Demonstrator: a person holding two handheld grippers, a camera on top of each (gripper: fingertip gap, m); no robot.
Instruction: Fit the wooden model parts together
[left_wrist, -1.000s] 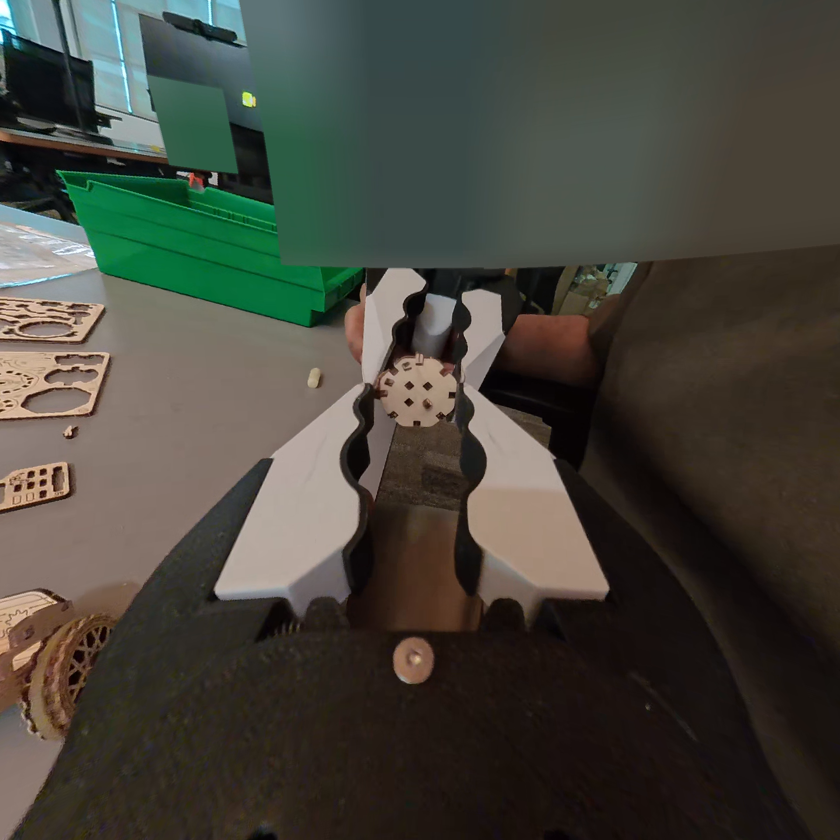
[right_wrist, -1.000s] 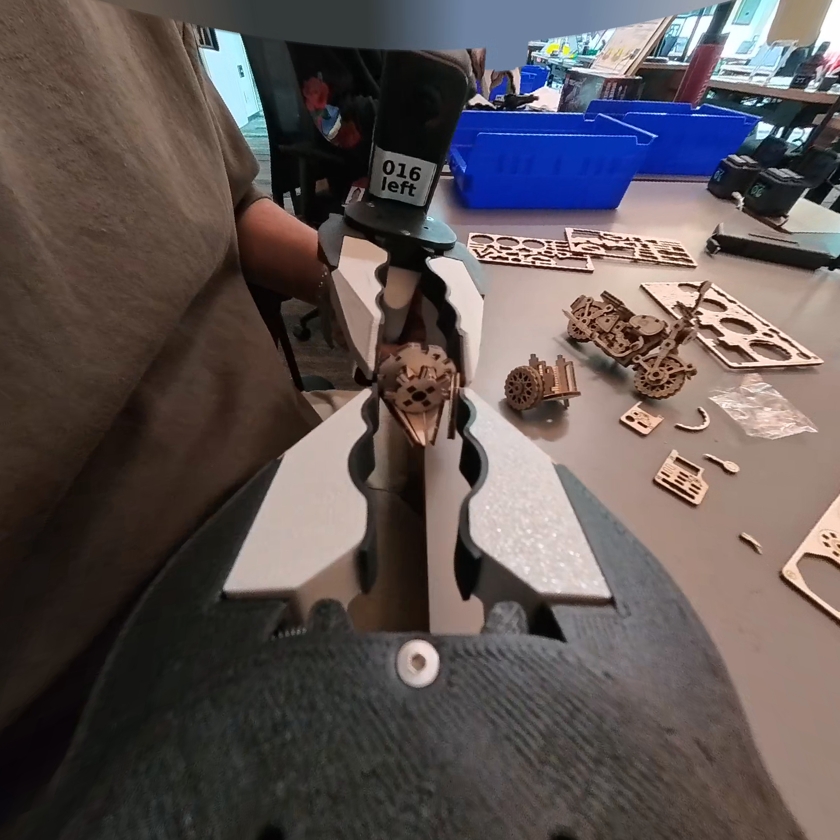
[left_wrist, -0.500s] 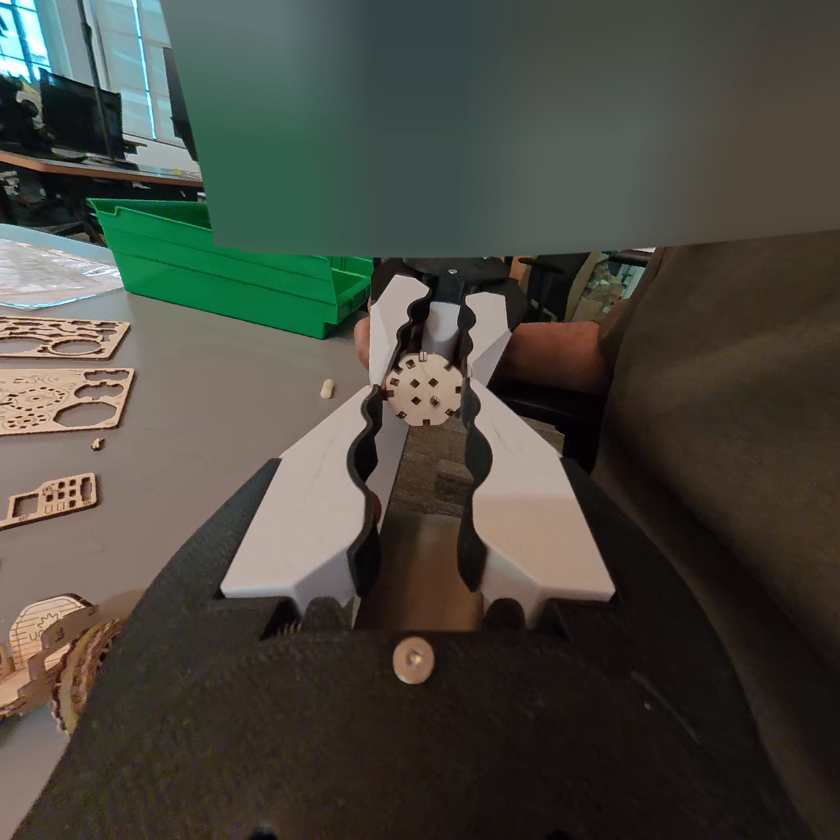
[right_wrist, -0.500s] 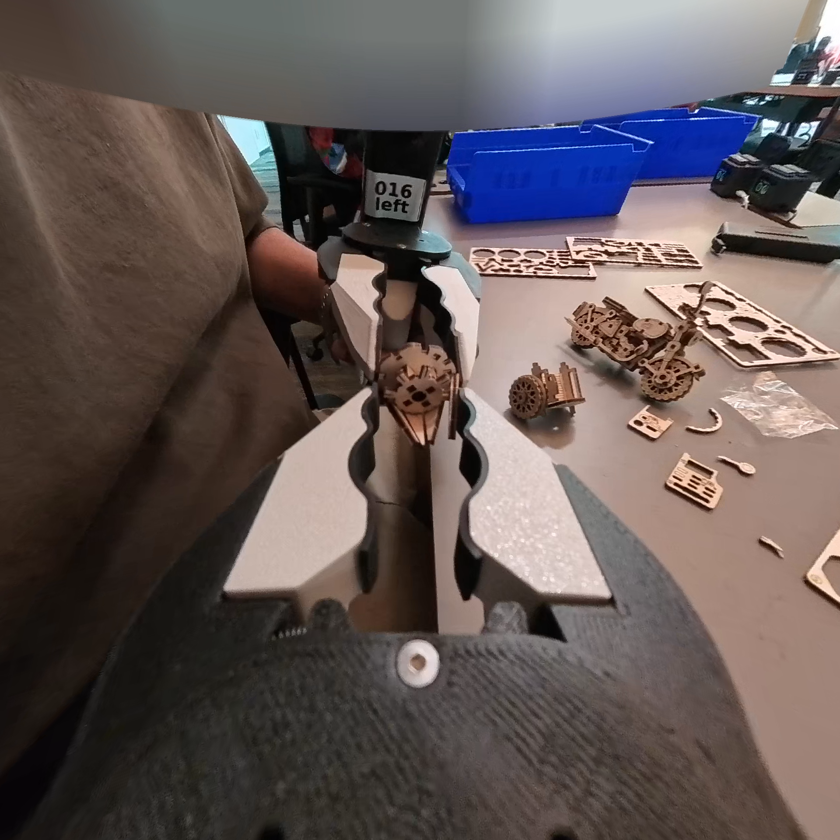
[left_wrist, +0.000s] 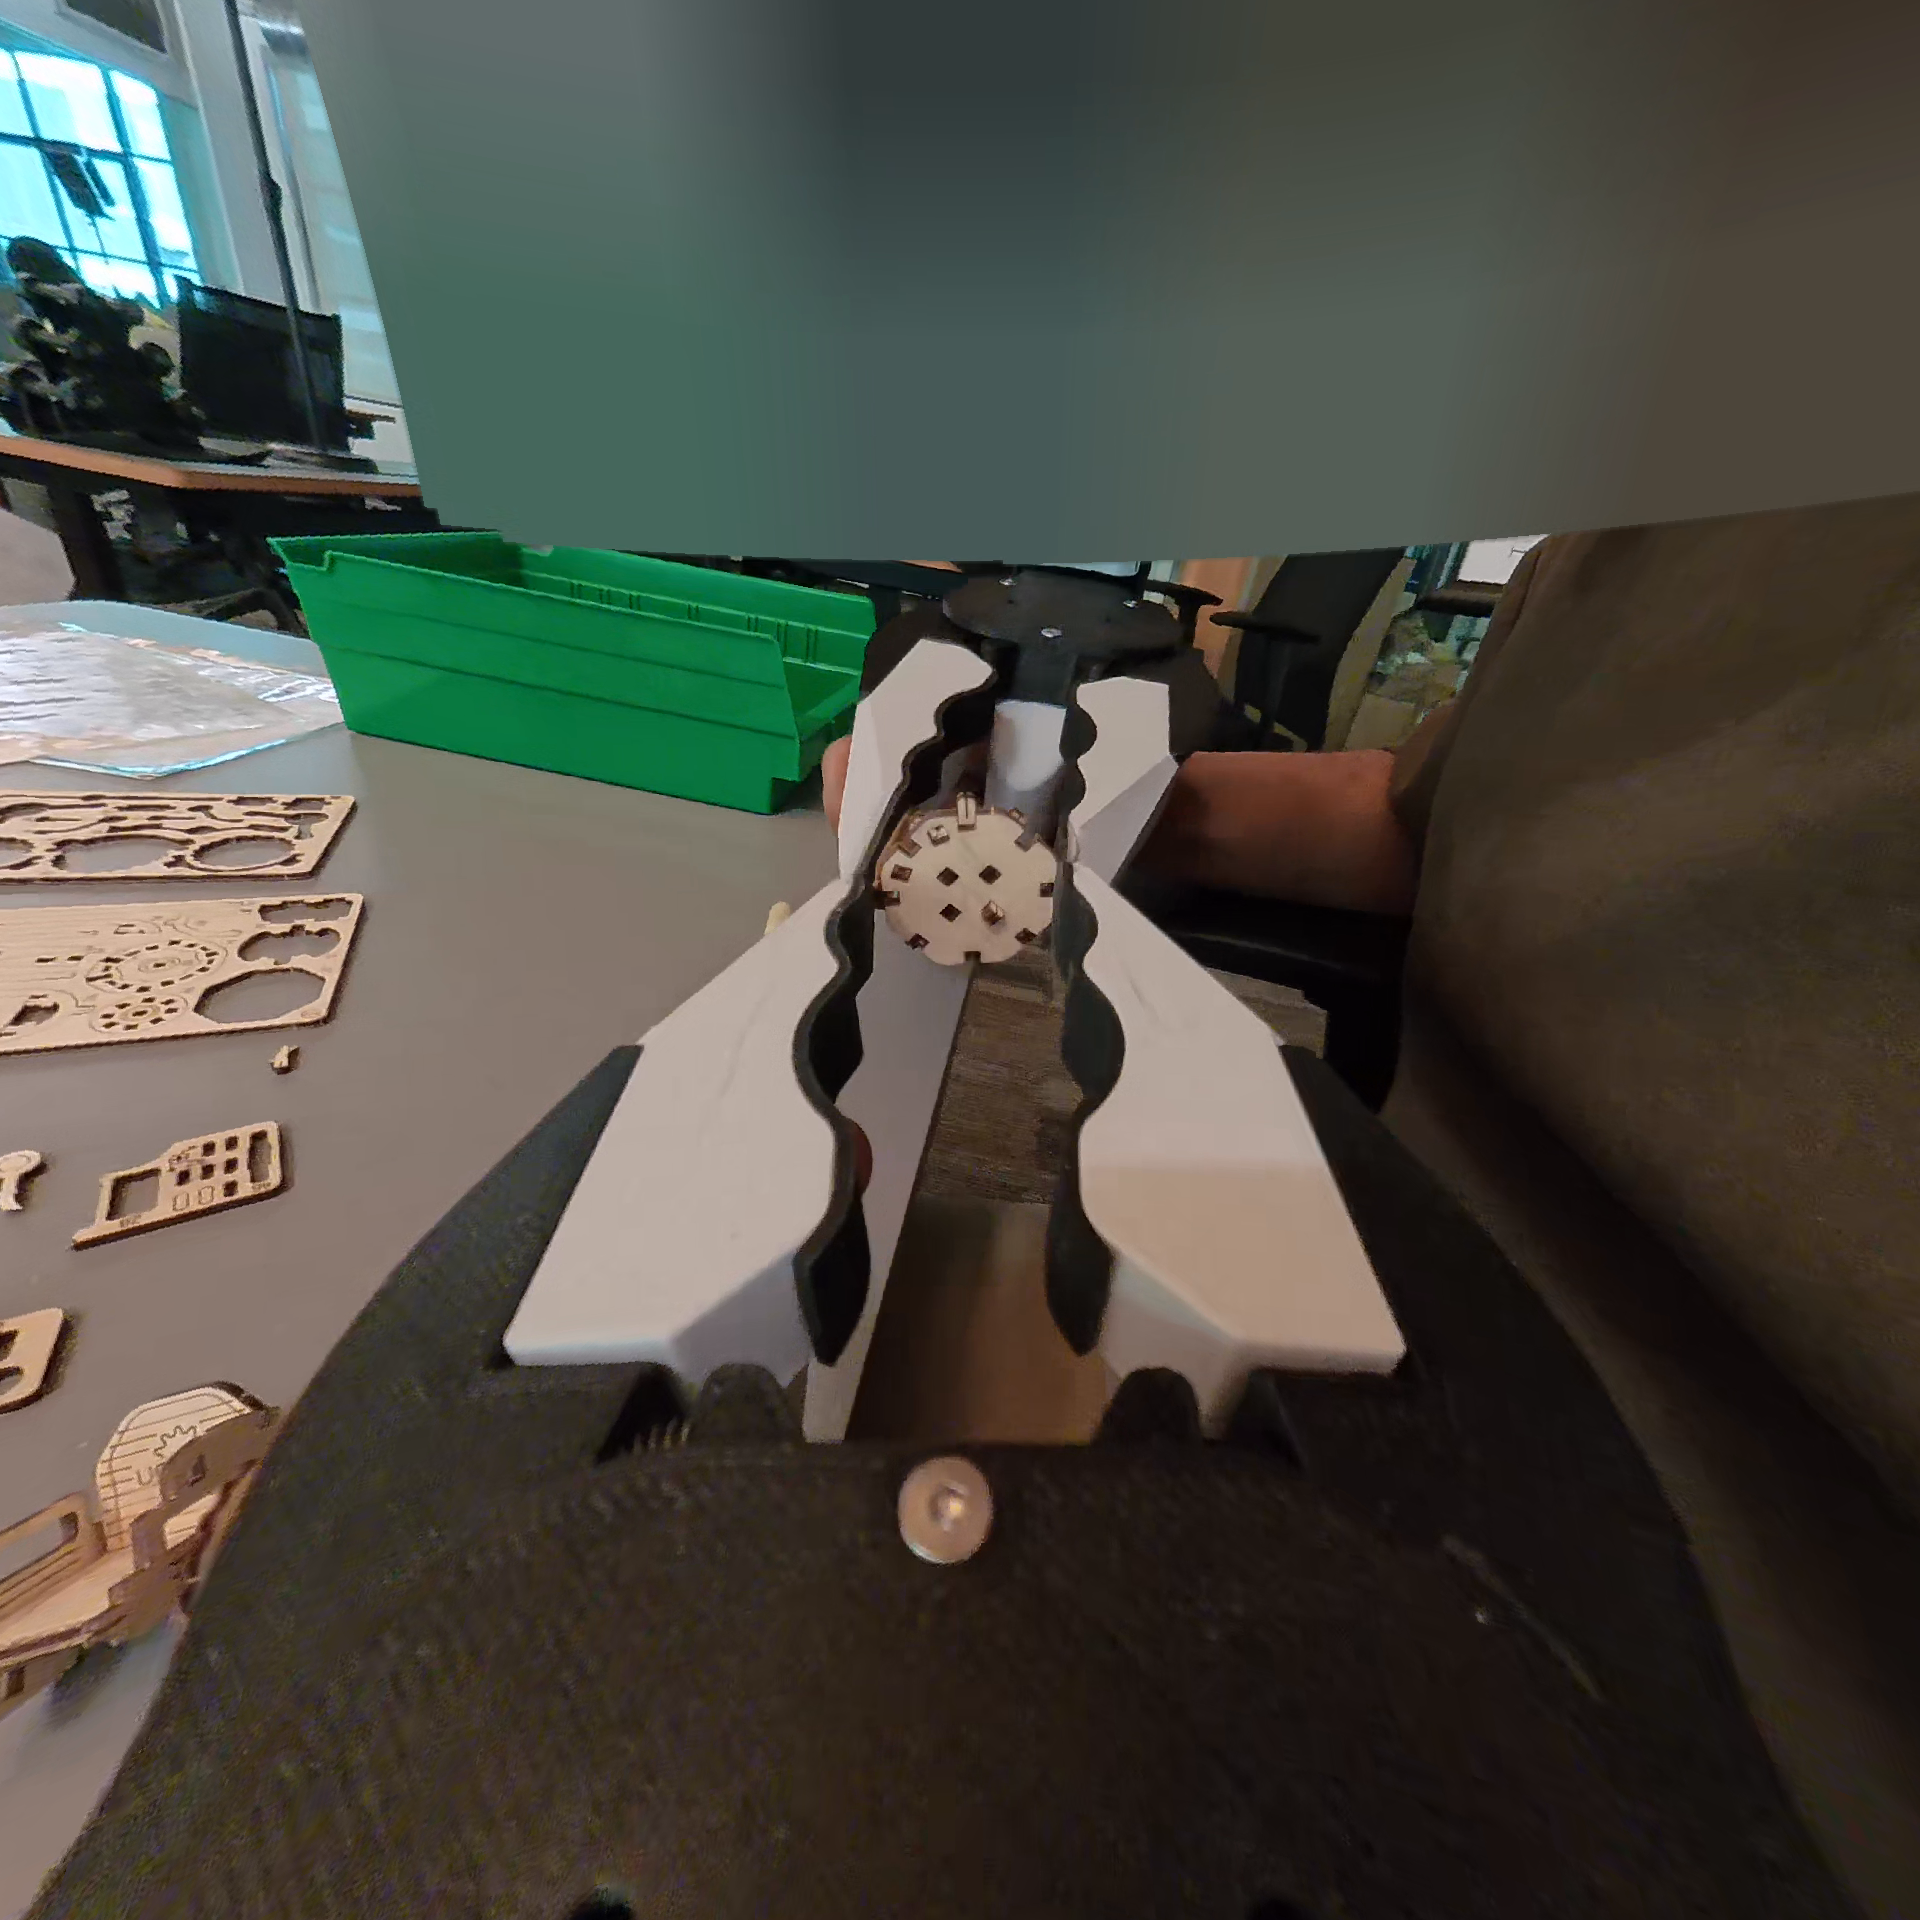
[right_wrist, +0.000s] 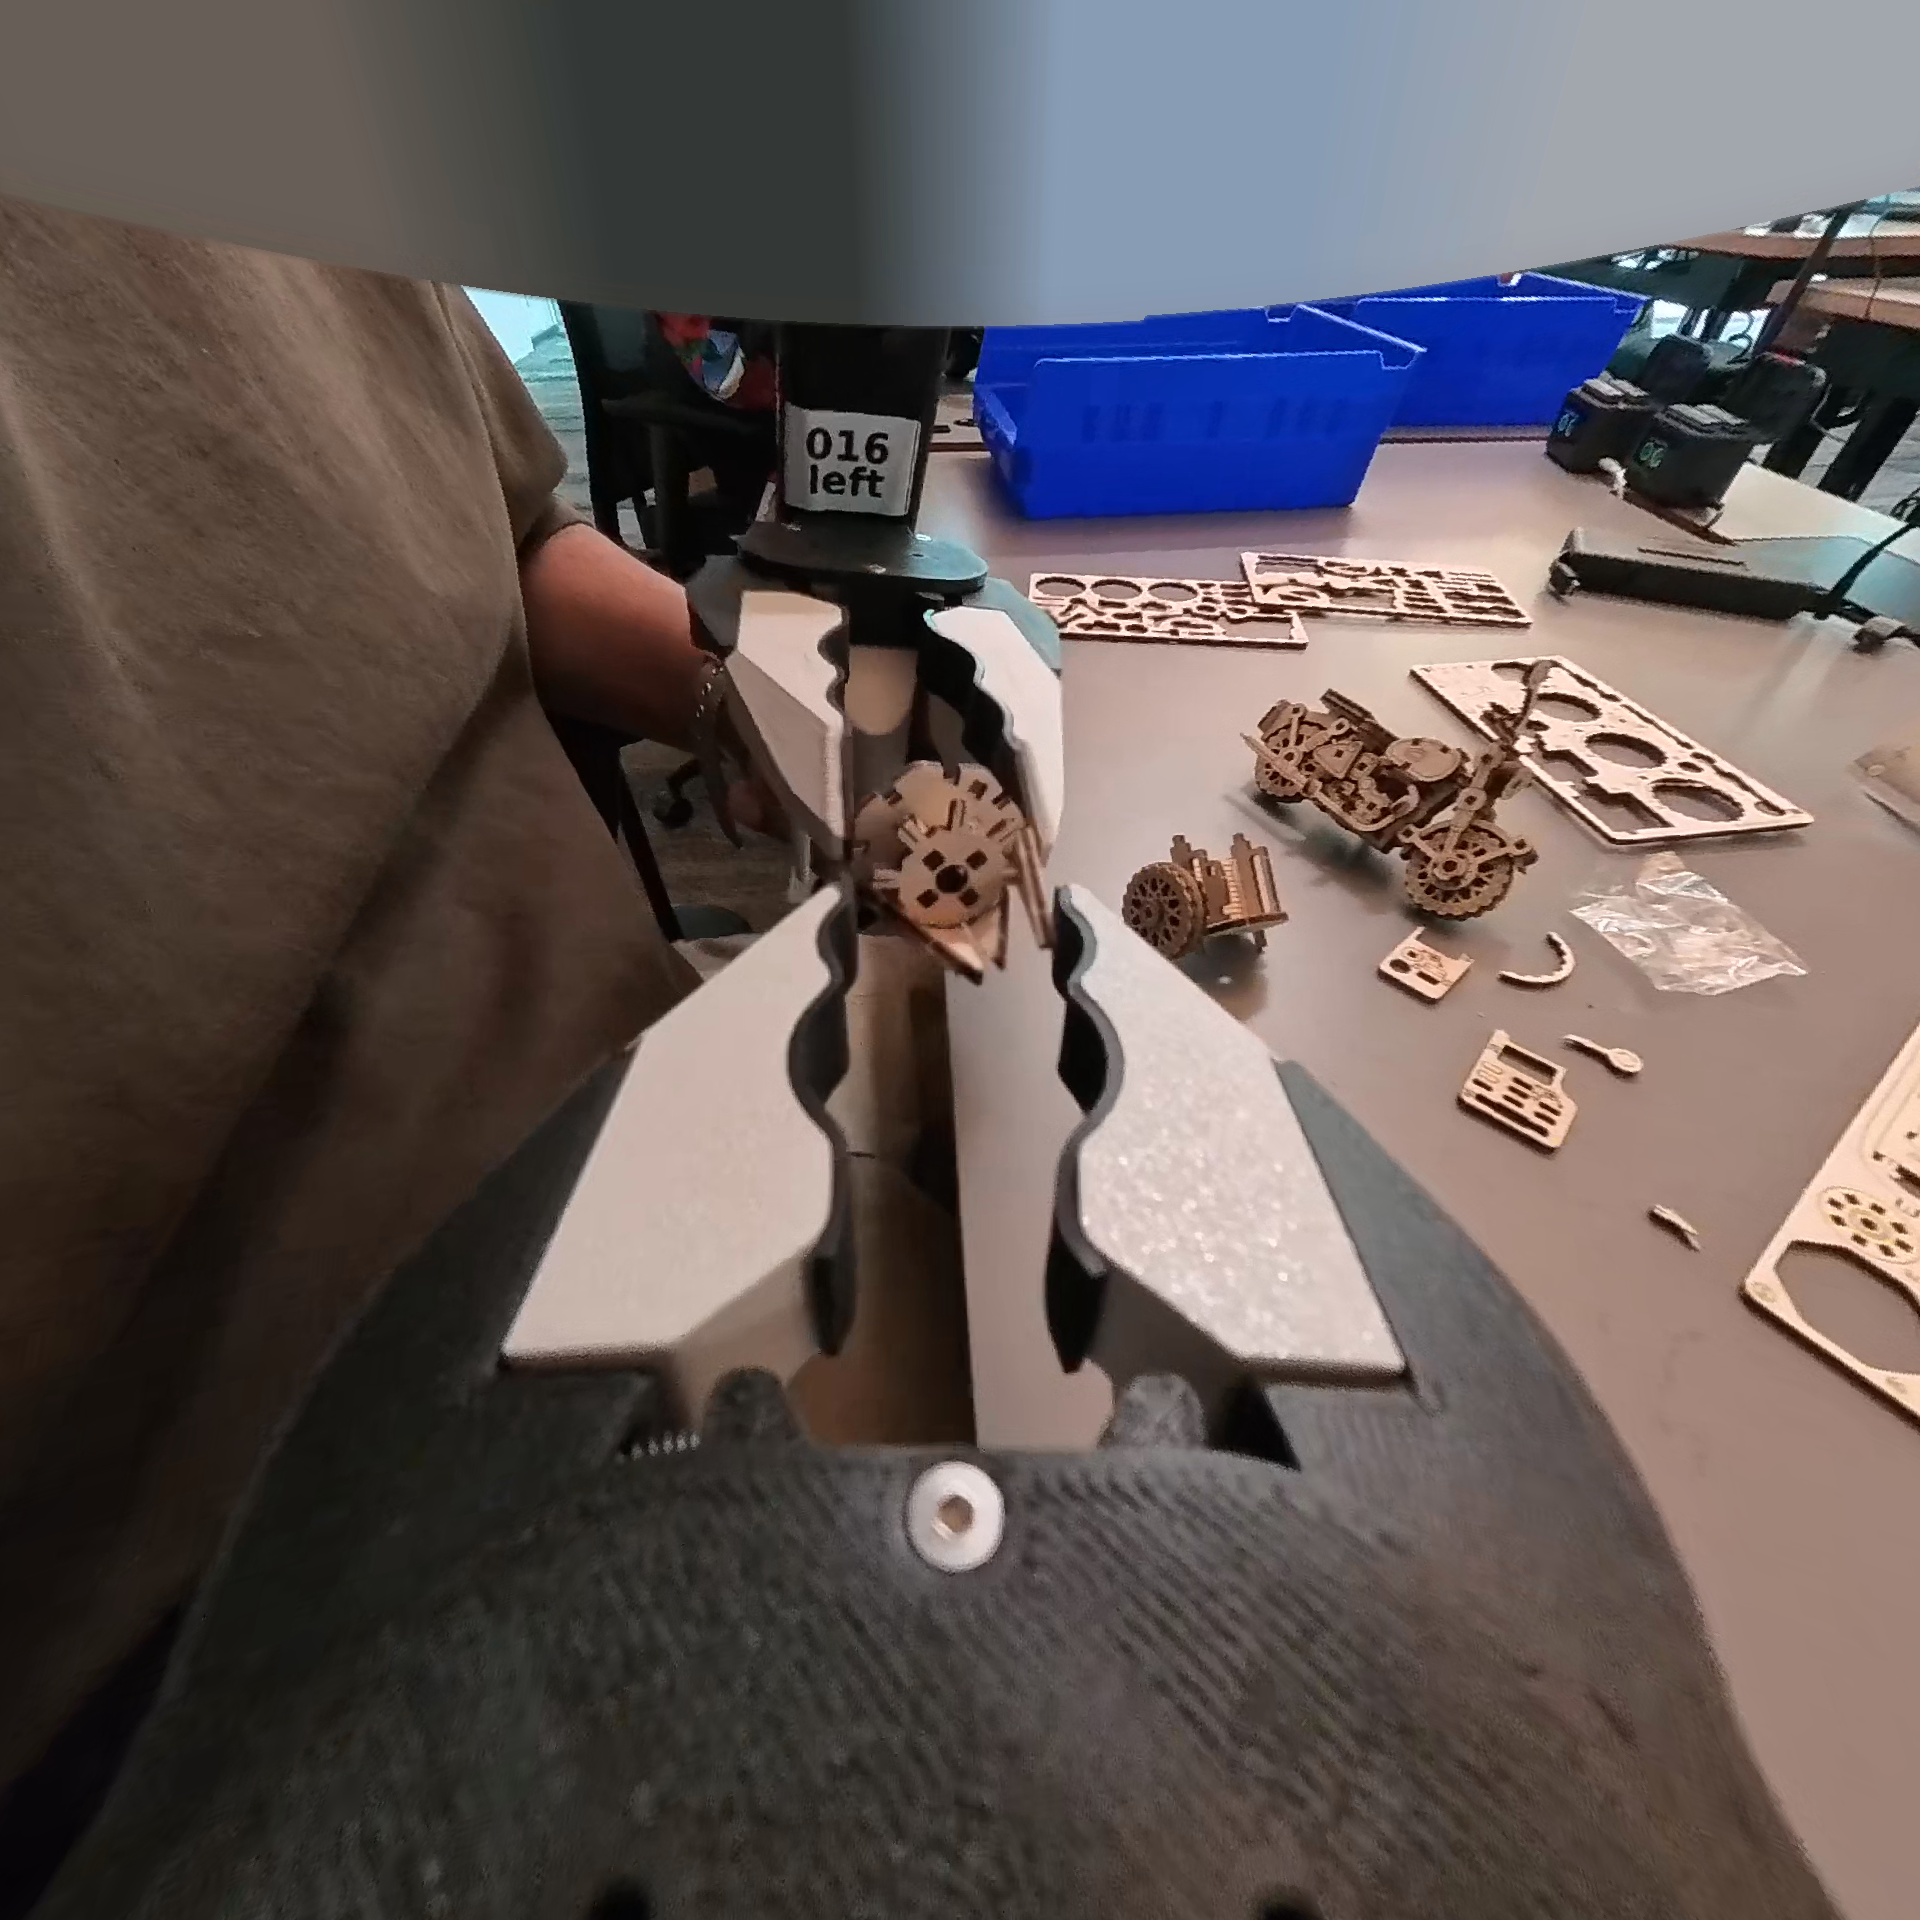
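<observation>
My two grippers meet tip to tip in front of the person's chest, above the table edge. My left gripper (left_wrist: 956, 904) is shut on a pale round wooden disc (left_wrist: 966, 888) with square holes and notches around its rim. A white finger (left_wrist: 883, 727) of the right gripper shows just behind the disc. In the right wrist view, my right gripper (right_wrist: 948, 914) is shut on a smaller wooden hub with pointed pieces (right_wrist: 945, 878). The hub is pressed against the disc (right_wrist: 935, 795). A finger (right_wrist: 997, 686) of the left gripper holds the disc from the far side.
On the grey table stand a green bin (left_wrist: 582, 665), punched wooden sheets (left_wrist: 156, 831), a part-built model (left_wrist: 125, 1507), blue bins (right_wrist: 1184, 436), a wooden motorbike (right_wrist: 1392, 790), a small wheeled assembly (right_wrist: 1205, 904), loose cut pieces (right_wrist: 1517, 1091) and a plastic bag (right_wrist: 1683, 935). The person's brown shirt (right_wrist: 260, 727) is close.
Both grippers have stayed shut and tip to tip on the wooden parts. The left wrist view has swung a little, so the green bin sits further right and lower.
</observation>
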